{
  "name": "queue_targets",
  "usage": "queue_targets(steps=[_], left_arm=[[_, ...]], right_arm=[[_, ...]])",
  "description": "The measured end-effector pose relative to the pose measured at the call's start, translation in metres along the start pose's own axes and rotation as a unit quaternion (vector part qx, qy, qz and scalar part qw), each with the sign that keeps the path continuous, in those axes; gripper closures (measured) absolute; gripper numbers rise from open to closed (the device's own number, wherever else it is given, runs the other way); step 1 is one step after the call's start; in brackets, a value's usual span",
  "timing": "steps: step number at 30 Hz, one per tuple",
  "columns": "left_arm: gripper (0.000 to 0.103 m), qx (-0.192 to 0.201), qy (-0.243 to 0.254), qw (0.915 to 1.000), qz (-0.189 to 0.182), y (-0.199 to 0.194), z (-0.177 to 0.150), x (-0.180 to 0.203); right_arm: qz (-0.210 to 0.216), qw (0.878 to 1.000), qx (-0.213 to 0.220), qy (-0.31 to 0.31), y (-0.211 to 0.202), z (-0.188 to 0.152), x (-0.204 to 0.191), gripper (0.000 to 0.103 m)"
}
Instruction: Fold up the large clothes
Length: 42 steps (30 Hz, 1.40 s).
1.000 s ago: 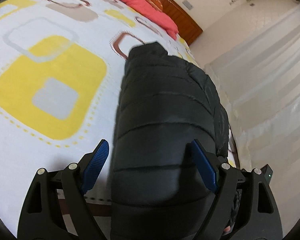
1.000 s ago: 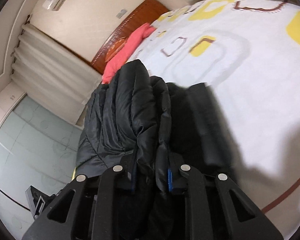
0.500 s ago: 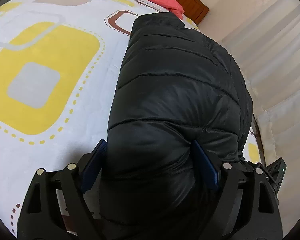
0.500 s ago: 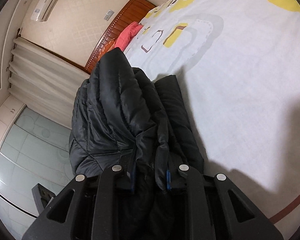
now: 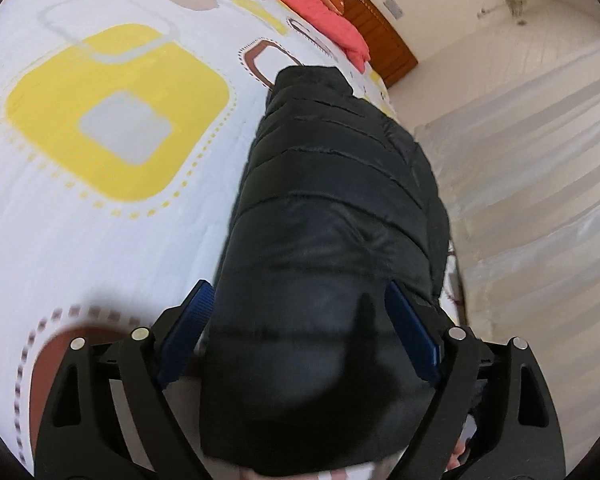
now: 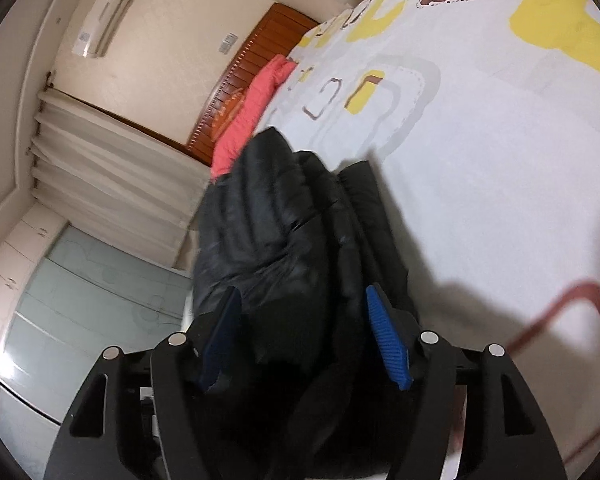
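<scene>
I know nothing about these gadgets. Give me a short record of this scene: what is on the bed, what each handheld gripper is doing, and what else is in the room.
garment: black puffer jacket, bunched lengthwise on the bed
surface: bedspread, white with yellow and brown squares
left gripper: jaws open, straddling the near end of the jacket
right gripper: jaws open, jacket folds lying between them
bed head: red pillow against a wooden headboard
room: pale curtains, air conditioner high on the wall
fold state: not yet a neat flat fold
</scene>
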State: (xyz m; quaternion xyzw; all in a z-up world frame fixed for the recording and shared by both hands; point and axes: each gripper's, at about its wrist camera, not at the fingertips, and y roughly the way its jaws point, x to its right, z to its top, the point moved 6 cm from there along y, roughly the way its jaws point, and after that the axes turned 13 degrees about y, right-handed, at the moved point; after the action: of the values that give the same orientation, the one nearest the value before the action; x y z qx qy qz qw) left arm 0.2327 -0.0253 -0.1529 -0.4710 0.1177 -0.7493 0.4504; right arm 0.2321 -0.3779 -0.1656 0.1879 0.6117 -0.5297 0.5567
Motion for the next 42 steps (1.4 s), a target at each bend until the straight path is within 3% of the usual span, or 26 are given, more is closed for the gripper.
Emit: queue_targets(steps=[3, 8, 9, 10, 11, 13, 18, 28, 33, 36, 40, 42], left_arm=[[0.012, 0.005, -0.023, 0.9997, -0.009, -0.011, -0.014, -0.002], [0.012, 0.0, -0.026, 0.9996, 0.004, -0.011, -0.032, -0.004], [0.012, -0.009, -0.025, 0.9996, 0.0, -0.007, -0.035, -0.003], [0.016, -0.019, -0.019, 0.9996, 0.002, -0.003, -0.037, -0.002], [0.029, -0.026, -0.013, 0.9995, 0.01, 0.001, -0.038, -0.003], [0.036, -0.038, -0.006, 0.9989, 0.025, 0.008, -0.041, -0.004], [0.041, -0.046, 0.011, 0.9972, 0.057, 0.018, -0.043, -0.003], [0.041, -0.049, 0.008, 0.9971, 0.058, 0.027, -0.045, -0.014], [0.04, -0.037, 0.001, 0.9981, 0.05, 0.024, -0.047, -0.012], [0.031, -0.034, -0.014, 0.9985, 0.041, 0.02, -0.047, -0.015], [0.02, -0.039, -0.033, 0.9981, 0.035, 0.005, -0.044, -0.019], [0.02, -0.034, -0.049, 0.9978, 0.031, -0.002, -0.039, -0.022]], right_arm=[[0.02, 1.0, -0.007, 0.007, -0.016, -0.013, -0.005, 0.029], [-0.001, 1.0, -0.027, -0.001, -0.016, -0.035, 0.001, 0.027], [-0.013, 1.0, -0.025, -0.002, -0.014, -0.037, 0.006, 0.029], [-0.025, 0.999, -0.022, 0.0, -0.012, -0.036, 0.01, 0.05], [-0.038, 0.999, -0.023, 0.007, -0.01, -0.036, 0.018, 0.063], [-0.046, 0.998, -0.029, 0.024, -0.005, -0.036, 0.032, 0.069], [-0.057, 0.998, -0.026, 0.029, 0.007, -0.038, 0.054, 0.073], [-0.047, 0.998, -0.016, 0.034, 0.014, -0.038, 0.065, 0.077], [-0.041, 0.998, -0.014, 0.039, 0.012, -0.038, 0.063, 0.076], [-0.03, 0.999, -0.019, 0.039, 0.008, -0.038, 0.06, 0.069], [-0.028, 0.999, -0.023, 0.04, -0.004, -0.038, 0.052, 0.041], [-0.028, 0.999, -0.013, 0.037, -0.014, -0.033, 0.042, 0.035]])
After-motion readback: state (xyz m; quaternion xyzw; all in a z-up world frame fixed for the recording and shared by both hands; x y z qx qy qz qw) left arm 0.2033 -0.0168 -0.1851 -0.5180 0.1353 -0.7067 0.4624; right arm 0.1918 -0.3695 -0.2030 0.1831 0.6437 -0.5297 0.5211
